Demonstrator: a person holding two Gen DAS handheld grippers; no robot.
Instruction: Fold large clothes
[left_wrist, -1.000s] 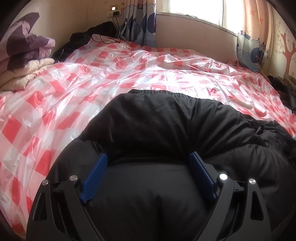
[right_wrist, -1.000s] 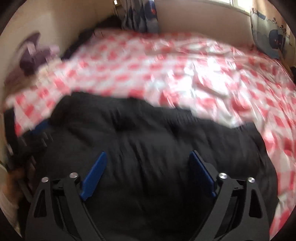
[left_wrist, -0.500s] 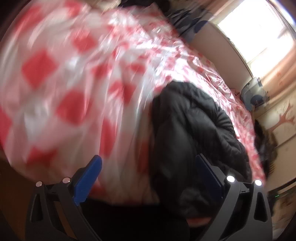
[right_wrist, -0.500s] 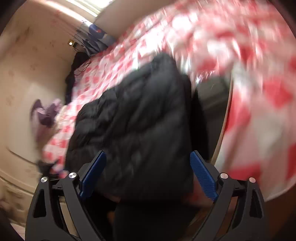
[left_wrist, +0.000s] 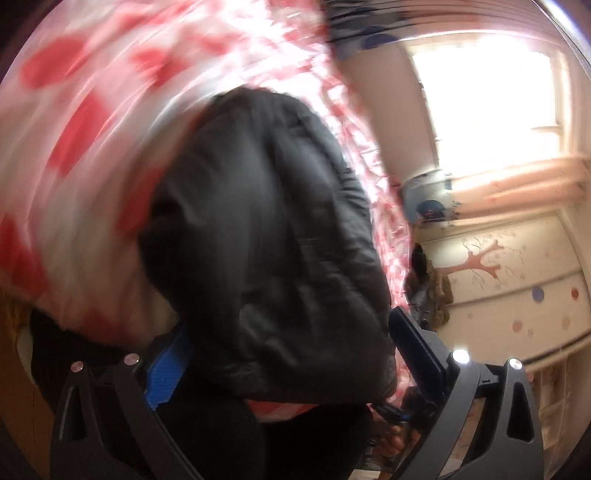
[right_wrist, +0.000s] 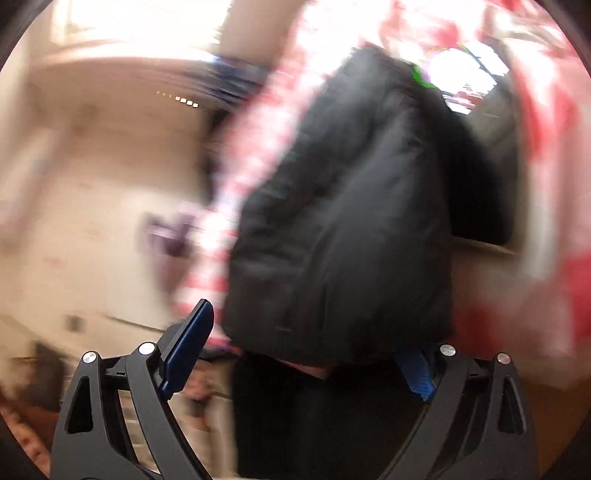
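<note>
A folded black padded jacket (left_wrist: 273, 236) lies on a bed under a red-and-white checked plastic sheet (left_wrist: 85, 122). Both the left gripper (left_wrist: 291, 362) and the right gripper (right_wrist: 310, 347) stand released, flanking the bundle's sides. The fold looks nearly done; next likely calls for squaring or lifting the bundle.

Red-checked plastic sheet (left_wrist: 92, 122), bright window (left_wrist: 487, 85), tree-painted wall (left_wrist: 484, 262)
</note>
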